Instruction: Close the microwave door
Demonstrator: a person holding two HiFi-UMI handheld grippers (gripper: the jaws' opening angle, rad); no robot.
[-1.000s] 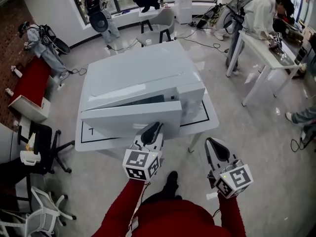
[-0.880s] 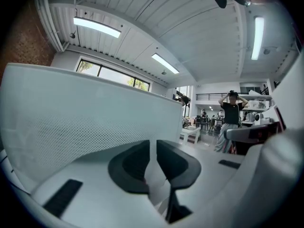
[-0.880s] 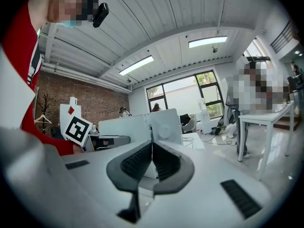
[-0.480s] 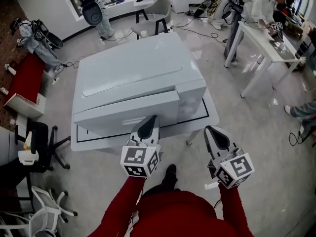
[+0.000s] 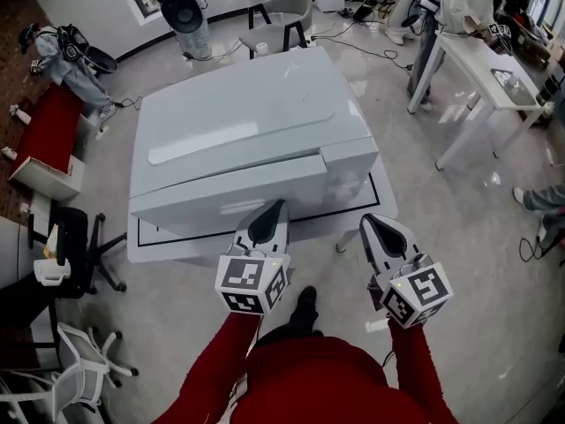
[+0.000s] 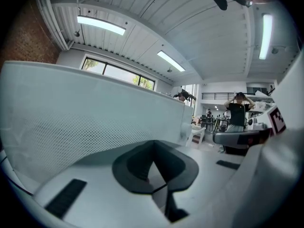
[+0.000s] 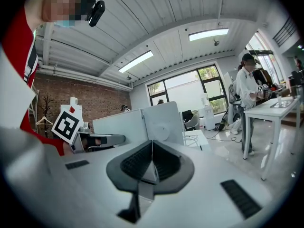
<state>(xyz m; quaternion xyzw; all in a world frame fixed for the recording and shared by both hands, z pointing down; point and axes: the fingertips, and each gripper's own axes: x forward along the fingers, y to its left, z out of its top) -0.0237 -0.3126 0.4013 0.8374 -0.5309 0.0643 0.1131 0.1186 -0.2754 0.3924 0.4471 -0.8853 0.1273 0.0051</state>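
A big white microwave [image 5: 247, 117] stands on a low white table [image 5: 375, 206]. Its door [image 5: 229, 197] lies almost flush along the front. My left gripper [image 5: 272, 208] is shut with nothing in it, and its tip rests at the door face right of centre. In the left gripper view the door's dotted panel [image 6: 90, 118] fills the left side, just beyond the shut left gripper [image 6: 153, 146]. My right gripper [image 5: 369, 223] is shut and empty, off the microwave's right front corner. The right gripper view shows the right gripper [image 7: 152, 148], the microwave [image 7: 142, 122] and the left gripper [image 7: 102, 139] beside it.
Office chairs [image 5: 79, 246] stand at the left, near a red bench [image 5: 48, 135]. A white desk [image 5: 481, 78] with a person at it is at the far right. A grey chair [image 5: 282, 16] and cables sit behind the microwave.
The door has swung from ajar, with a dark gap showing, to almost flush with the front. My left gripper followed it forward and its jaws closed. The right gripper drifted slightly left.
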